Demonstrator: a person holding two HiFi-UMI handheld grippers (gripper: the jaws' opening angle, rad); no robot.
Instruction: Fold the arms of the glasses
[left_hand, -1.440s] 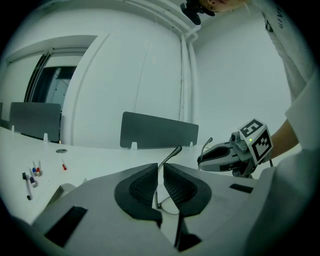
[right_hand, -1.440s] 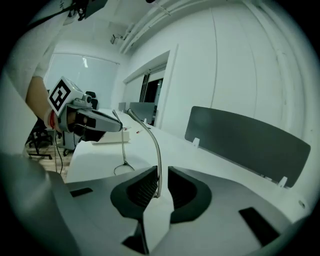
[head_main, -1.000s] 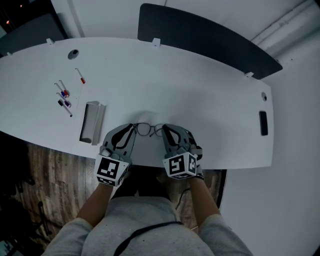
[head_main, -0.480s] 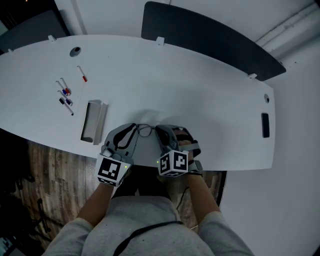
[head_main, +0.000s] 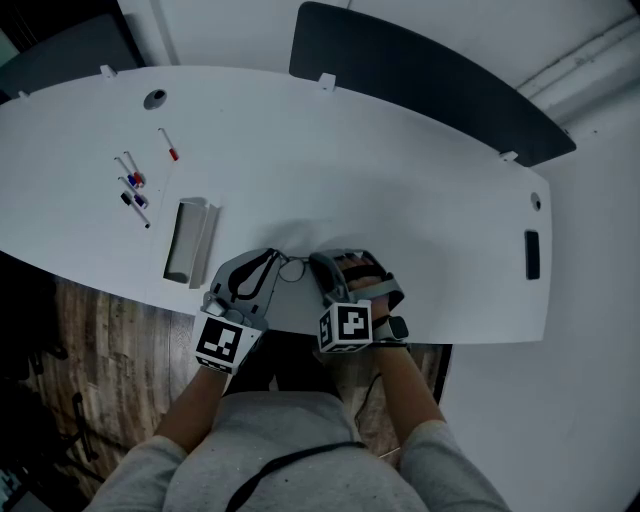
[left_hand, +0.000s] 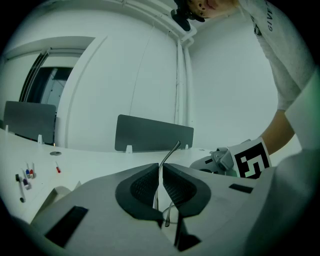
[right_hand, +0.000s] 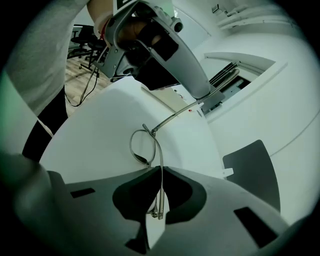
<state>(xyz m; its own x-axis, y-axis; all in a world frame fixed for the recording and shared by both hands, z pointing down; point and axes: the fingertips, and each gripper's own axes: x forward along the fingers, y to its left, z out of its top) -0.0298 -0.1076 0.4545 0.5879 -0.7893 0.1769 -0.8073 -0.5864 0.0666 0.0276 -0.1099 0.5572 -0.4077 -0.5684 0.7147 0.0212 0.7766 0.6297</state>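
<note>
Thin metal-rimmed glasses (head_main: 293, 267) hang just above the white table's (head_main: 400, 190) near edge, held between my two grippers. My left gripper (head_main: 273, 259) has its jaws closing onto one thin arm (left_hand: 170, 152) of the glasses, which sticks up past the pads. In the left gripper view, that gripper (left_hand: 160, 172) has the arm pinched between its dark pads. My right gripper (head_main: 317, 266) is shut on the frame's other end. In the right gripper view, that gripper (right_hand: 161, 172) clamps the wire rim, and one round lens (right_hand: 145, 145) shows beyond its tips.
An open grey case (head_main: 186, 243) lies left of the grippers. Several markers (head_main: 131, 187) and a red pen (head_main: 168, 147) lie further left. A dark divider panel (head_main: 430, 85) stands behind the table, and a black slot (head_main: 532, 255) sits at its right end.
My right gripper has rolled and dropped closer to the table, and its marker cube has turned. Less of the glasses shows between the grippers. The left gripper has stayed put.
</note>
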